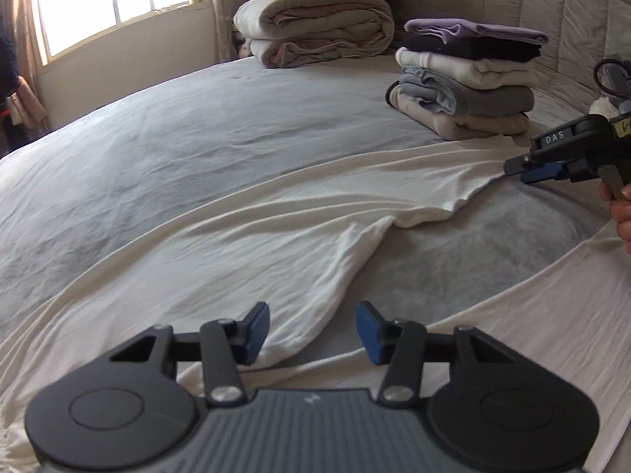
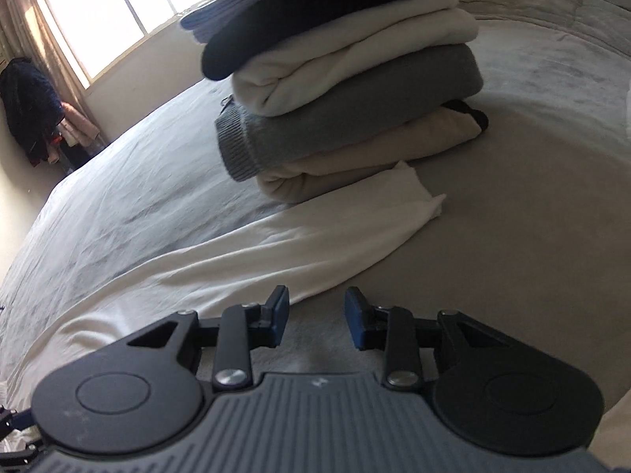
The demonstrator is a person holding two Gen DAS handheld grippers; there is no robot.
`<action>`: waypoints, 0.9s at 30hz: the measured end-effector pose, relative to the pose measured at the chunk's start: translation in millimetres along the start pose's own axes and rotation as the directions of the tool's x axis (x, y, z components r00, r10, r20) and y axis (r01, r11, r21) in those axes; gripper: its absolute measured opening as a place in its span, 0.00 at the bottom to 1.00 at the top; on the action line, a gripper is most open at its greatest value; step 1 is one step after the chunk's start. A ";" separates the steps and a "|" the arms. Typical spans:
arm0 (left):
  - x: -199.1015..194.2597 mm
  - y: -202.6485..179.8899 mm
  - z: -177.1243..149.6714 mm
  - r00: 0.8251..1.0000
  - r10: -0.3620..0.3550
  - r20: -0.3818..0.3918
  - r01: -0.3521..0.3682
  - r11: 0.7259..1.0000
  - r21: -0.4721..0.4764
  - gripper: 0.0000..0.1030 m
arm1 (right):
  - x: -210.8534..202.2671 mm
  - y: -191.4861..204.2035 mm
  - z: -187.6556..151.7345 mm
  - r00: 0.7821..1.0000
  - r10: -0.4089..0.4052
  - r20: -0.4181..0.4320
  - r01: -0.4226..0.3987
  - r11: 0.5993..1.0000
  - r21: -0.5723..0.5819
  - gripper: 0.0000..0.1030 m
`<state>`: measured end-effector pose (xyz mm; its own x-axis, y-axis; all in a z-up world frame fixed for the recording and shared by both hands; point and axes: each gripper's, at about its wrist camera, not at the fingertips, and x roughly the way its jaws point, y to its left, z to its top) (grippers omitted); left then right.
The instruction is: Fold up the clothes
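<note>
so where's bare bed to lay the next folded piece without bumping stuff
Widest bare stretch: grey bedsheet between the white long-sleeved shirt and the window wall. A smaller patch lies right of the stack of folded clothes. Crowded: the shirt's sleeve cuff reaches that stack, and rolled duvets fill the headboard end.

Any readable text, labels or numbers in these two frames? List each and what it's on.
"DAS": white letters on the black body of the right gripper, left wrist view.
Yellow tag on the same gripper: handwritten marks, cut by the frame edge, not readable.
Small white mark on the left gripper housing: too small to read.
Right wrist view: same small mark, unreadable; no other text.
</note>
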<state>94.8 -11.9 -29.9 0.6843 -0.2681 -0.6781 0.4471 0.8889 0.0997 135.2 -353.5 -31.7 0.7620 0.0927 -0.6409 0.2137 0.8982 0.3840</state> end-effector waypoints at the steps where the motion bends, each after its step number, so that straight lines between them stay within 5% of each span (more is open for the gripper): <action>1: 5.6 -3.6 2.2 1.000 -0.003 -0.003 0.003 1.000 0.010 0.41 | 1.1 -3.0 2.1 1.000 -0.011 0.011 0.011 1.000 0.006 0.26; 6: 20.9 -8.8 10.7 1.000 -0.028 0.009 0.028 0.999 0.044 0.27 | 8.8 -17.6 11.3 0.995 -0.072 0.062 0.069 0.996 0.048 0.10; 8: 21.3 -8.8 13.7 0.999 -0.039 0.006 0.038 0.997 0.067 0.02 | 12.3 -21.3 13.4 0.993 -0.089 0.079 0.085 0.995 0.052 0.02; 17: 9.2 22.1 12.7 0.989 -0.140 -0.046 0.144 0.986 0.084 0.02 | 9.2 -21.3 20.7 0.972 -0.208 0.105 0.212 0.977 -0.024 0.00; 22: 12.1 27.0 16.1 0.972 -0.206 -0.108 0.219 0.969 0.117 0.05 | 7.3 -31.3 27.6 0.984 -0.165 0.068 0.165 0.986 0.010 0.08; 24: 11.5 31.3 21.6 0.968 -0.232 -0.100 0.241 0.967 0.089 0.17 | 5.8 -37.0 31.7 0.990 -0.130 0.053 0.127 0.991 0.047 0.16; 26: 10.7 34.6 28.6 0.966 -0.247 -0.077 0.252 0.966 0.055 0.41 | 5.1 -39.3 34.7 0.992 -0.113 0.053 0.110 0.992 0.058 0.37; 27: 10.4 35.6 32.4 0.966 -0.252 -0.061 0.255 0.966 0.040 0.42 | 4.2 -38.5 35.6 0.991 -0.118 0.061 0.116 0.992 0.047 0.40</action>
<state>136.6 4.9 -9.8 0.5132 -0.4606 -0.7242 0.6293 0.7757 -0.0474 152.0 -402.9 -25.5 0.7671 -0.0407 -0.6402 0.3291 0.8816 0.3383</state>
